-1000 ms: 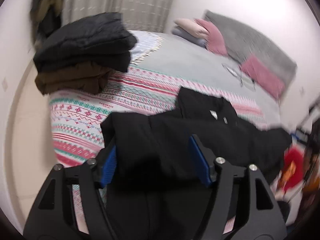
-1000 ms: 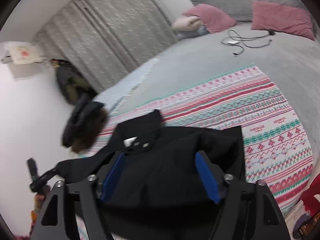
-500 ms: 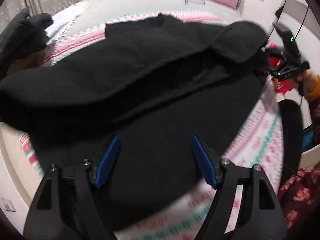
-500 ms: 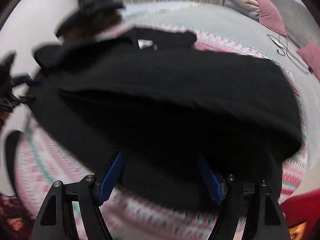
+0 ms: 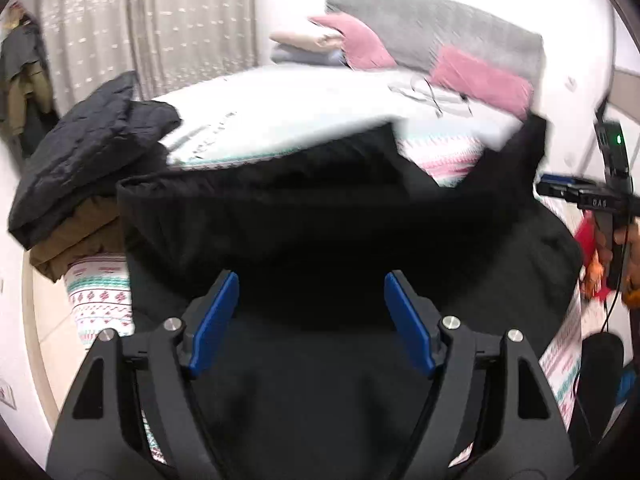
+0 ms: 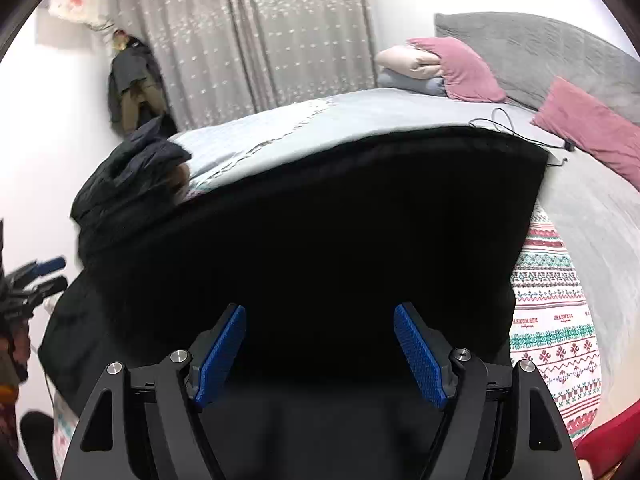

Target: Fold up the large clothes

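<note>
Black garment [image 5: 320, 220] lying part-folded on bed [image 6: 560, 320]; left gripper [image 5: 310, 320] and right gripper [image 6: 318, 350] hovering wide, empty. Next: pinching near hem for another fold.

Grey curtain [image 6: 248, 36] behind bed [image 6: 580, 208], white walls.

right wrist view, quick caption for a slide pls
Open right gripper over a black garment spread on the patterned blanket, folded dark clothes stacked at left.

The patterned blanket [image 6: 556, 320] bears small dark lettering (too blurred to read for certain).
</note>
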`<action>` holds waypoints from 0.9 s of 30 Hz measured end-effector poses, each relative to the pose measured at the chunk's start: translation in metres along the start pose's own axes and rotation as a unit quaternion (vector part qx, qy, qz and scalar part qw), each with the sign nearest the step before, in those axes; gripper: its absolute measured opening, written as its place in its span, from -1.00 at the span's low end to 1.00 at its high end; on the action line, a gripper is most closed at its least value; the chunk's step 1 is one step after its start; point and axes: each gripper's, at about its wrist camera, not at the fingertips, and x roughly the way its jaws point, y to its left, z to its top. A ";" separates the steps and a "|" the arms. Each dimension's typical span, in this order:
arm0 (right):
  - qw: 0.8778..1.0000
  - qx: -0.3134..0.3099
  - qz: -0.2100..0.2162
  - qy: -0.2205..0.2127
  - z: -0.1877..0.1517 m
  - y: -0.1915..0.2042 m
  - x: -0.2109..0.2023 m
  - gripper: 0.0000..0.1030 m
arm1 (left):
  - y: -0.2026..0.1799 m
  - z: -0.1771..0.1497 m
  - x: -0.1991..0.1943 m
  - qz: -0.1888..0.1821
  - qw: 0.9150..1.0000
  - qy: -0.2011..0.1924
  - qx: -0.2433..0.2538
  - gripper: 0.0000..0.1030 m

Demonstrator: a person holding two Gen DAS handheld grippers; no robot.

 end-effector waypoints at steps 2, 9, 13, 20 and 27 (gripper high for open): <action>0.999 -0.030 0.014 0.023 -0.007 0.017 0.012 0.50 | -0.013 -0.003 0.018 0.004 0.999 0.025 0.022 0.47; 0.987 -0.114 0.019 0.114 -0.027 0.076 0.099 0.50 | -0.024 0.002 0.101 0.029 0.994 0.099 0.032 0.47; 0.991 -0.098 0.001 0.089 -0.006 0.054 0.125 0.50 | 0.012 0.012 0.116 0.045 0.994 0.098 -0.015 0.47; 0.986 0.037 -0.137 0.092 0.038 -0.082 0.154 0.50 | 0.130 0.022 0.133 0.184 0.965 0.123 -0.139 0.47; 0.976 0.161 -0.134 0.061 0.055 -0.152 0.132 0.50 | 0.190 0.005 0.124 0.127 0.937 0.139 -0.295 0.44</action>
